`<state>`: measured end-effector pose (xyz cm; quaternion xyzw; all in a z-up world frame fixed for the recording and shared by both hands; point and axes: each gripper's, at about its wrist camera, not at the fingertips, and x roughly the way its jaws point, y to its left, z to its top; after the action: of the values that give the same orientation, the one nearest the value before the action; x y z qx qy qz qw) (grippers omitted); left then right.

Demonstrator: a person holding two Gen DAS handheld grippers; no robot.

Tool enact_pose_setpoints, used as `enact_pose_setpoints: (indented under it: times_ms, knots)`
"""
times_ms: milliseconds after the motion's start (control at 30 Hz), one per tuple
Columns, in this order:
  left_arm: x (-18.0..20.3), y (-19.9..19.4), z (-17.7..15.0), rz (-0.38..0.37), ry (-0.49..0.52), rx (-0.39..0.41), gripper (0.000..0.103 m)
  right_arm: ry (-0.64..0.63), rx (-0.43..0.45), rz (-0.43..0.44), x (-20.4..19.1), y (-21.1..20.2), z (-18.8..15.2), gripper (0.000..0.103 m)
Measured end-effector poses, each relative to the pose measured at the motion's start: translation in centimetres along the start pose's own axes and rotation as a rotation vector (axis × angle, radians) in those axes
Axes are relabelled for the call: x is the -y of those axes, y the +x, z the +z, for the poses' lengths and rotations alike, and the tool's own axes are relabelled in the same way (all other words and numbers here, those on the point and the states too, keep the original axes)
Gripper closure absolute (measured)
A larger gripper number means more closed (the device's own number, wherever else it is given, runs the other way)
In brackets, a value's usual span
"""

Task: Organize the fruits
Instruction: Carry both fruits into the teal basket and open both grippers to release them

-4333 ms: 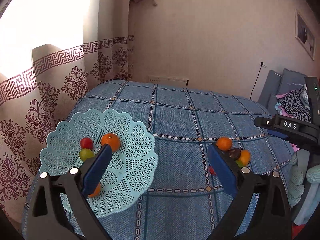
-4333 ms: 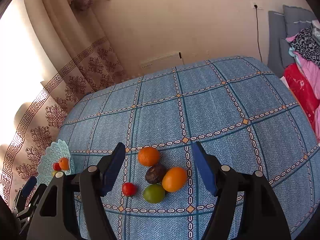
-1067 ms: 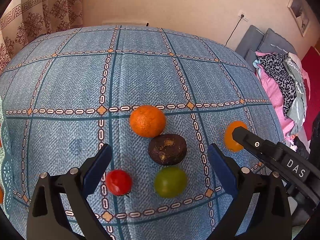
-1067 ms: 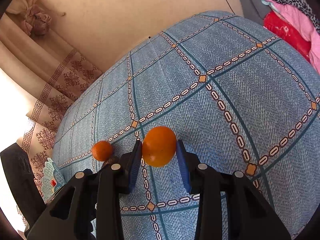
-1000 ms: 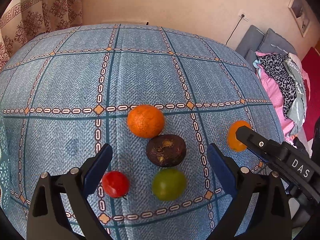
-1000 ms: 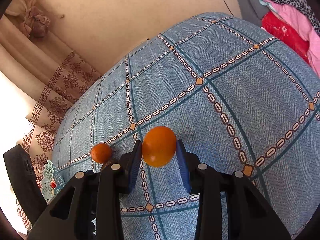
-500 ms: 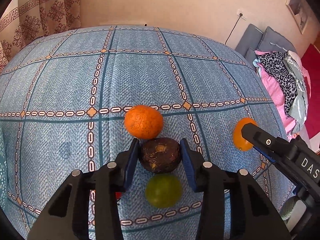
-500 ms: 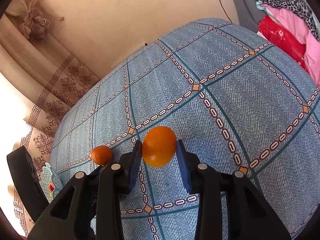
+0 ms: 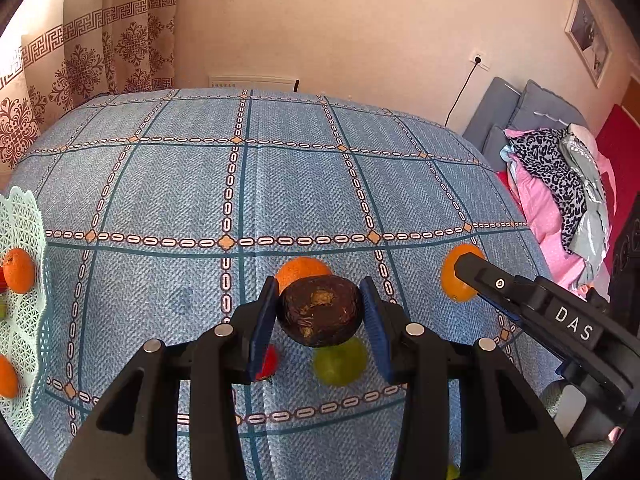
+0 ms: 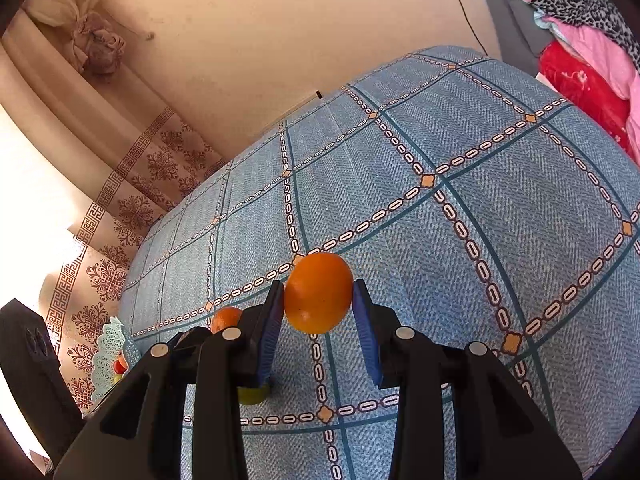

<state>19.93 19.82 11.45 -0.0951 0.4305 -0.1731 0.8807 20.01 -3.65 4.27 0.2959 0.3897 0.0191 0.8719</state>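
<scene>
My left gripper (image 9: 320,314) is shut on a dark brown fruit (image 9: 320,310), held just above the blue patterned cloth. Under it lie an orange (image 9: 298,271), a green fruit (image 9: 340,362) and a red fruit (image 9: 270,362), partly hidden by the fingers. My right gripper (image 10: 319,298) is shut on a smooth orange (image 10: 319,291) and lifted off the cloth; the left wrist view shows that orange (image 9: 452,278) at the right. A pale green lattice basket (image 9: 28,320) at the far left holds oranges.
The blue checked cloth (image 9: 280,184) covers a wide surface with open room beyond the fruits. A patterned curtain (image 9: 100,56) hangs at the back left. Pink and leopard-print clothes (image 9: 560,184) are heaped on grey cushions at the right.
The left gripper shut on the dark brown fruit and has lifted it off the cloth. The right gripper keeps holding its orange in the air, slightly higher.
</scene>
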Motion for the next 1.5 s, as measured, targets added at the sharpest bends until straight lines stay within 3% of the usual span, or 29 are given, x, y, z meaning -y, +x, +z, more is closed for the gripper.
enact_pose_setpoints:
  times_ms: [567, 1000, 1500]
  knots:
    - [-3.8, -6.8, 0.0, 0.033, -0.055, 0.132, 0.060, -0.047, 0.020, 0.133, -2.5, -0.7, -1.0, 0.067]
    - [-9.5, -12.0, -1.0, 0.178, -0.131, 0.250, 0.060, -0.131, 0.030, 0.169, -5.7, -0.9, -2.7, 0.067]
    - [-16.8, -14.6, -3.5, 0.267, -0.255, 0.283, 0.060, -0.294, 0.020, 0.264, -11.0, -1.9, -6.4, 0.067]
